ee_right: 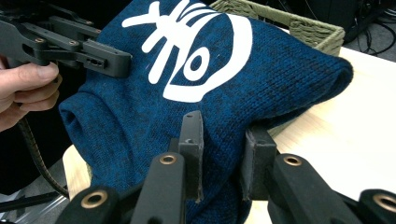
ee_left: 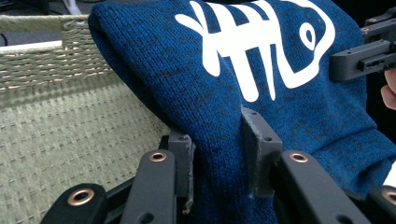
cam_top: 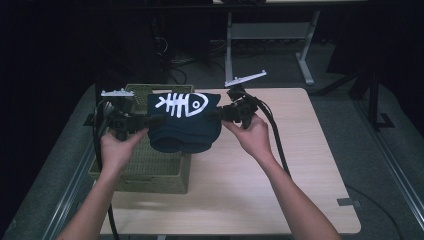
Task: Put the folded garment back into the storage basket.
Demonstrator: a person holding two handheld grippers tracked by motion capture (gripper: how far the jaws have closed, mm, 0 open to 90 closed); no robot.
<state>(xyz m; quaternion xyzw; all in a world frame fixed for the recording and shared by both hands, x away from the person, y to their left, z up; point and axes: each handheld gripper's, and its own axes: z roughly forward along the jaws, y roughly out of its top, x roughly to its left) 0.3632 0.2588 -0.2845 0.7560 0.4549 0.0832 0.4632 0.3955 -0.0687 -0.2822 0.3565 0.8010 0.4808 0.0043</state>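
A folded dark blue knit garment [cam_top: 184, 125] with a white fish-skeleton print hangs in the air between my two grippers, over the right end of a woven green basket [cam_top: 145, 167]. My left gripper [cam_top: 151, 120] is shut on the garment's left edge; in the left gripper view its pads [ee_left: 256, 154] pinch a fold of the blue knit [ee_left: 224, 116]. From the other side my right gripper [cam_top: 220, 113] clamps the right edge, and the right gripper view has its pads [ee_right: 190, 154] closed on the cloth [ee_right: 224, 93]. The garment's lower part sags below both grips.
The basket stands at the left end of a light wooden table [cam_top: 280, 170]. A person's hands hold both grippers, cables trailing toward the near edge. Behind the table stand a metal desk frame [cam_top: 270, 35] and dark floor.
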